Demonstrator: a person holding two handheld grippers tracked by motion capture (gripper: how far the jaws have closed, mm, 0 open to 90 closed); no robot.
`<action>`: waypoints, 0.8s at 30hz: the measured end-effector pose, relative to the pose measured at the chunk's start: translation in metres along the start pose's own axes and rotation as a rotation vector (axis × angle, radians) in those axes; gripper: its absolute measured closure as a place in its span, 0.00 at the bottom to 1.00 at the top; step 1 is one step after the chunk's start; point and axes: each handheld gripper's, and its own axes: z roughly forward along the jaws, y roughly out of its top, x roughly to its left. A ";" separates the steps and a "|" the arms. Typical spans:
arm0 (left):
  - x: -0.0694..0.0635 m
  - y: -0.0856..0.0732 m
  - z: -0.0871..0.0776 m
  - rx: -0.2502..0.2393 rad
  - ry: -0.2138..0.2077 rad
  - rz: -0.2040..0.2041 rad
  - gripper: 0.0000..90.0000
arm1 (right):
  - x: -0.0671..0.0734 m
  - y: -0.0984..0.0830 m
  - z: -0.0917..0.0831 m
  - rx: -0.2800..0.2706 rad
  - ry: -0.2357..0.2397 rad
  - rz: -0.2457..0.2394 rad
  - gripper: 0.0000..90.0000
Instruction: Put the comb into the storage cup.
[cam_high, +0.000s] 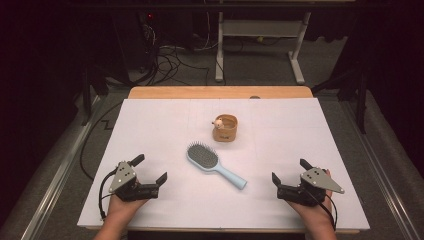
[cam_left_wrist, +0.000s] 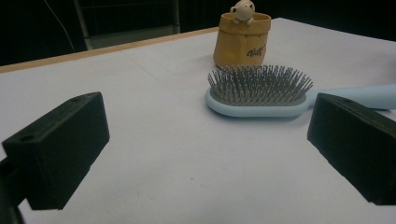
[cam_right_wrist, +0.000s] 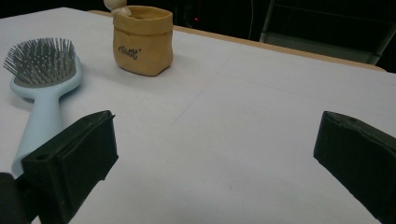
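Near edge: left gripper (cam_high: 151, 169) at the left, right gripper (cam_high: 290, 171) at the right, each held in a hand, jaws spread wide and holding nothing, both low over the white table (cam_high: 165, 130). Between them, a little farther: light-blue brush (cam_high: 214, 164), bristles up, head to the far left, handle slanting toward the near right, well apart from both grippers. Just beyond the brush head, near the centre: small tan pot (cam_high: 225, 128), upright, with a pale figurine (cam_high: 218, 122) at its rim. Far off: dark floor with cables (cam_high: 170, 60).
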 end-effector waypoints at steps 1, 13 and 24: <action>0.000 0.000 0.000 0.000 0.001 0.001 0.00 | 0.000 0.000 0.000 0.008 0.001 -0.001 0.00; 0.000 0.000 0.000 -0.003 -0.004 0.001 0.00 | 0.002 -0.001 0.006 0.117 0.038 -0.026 0.00; 0.000 0.000 0.000 0.000 -0.008 0.006 0.00 | 0.008 -0.004 0.012 0.231 0.140 -0.047 0.02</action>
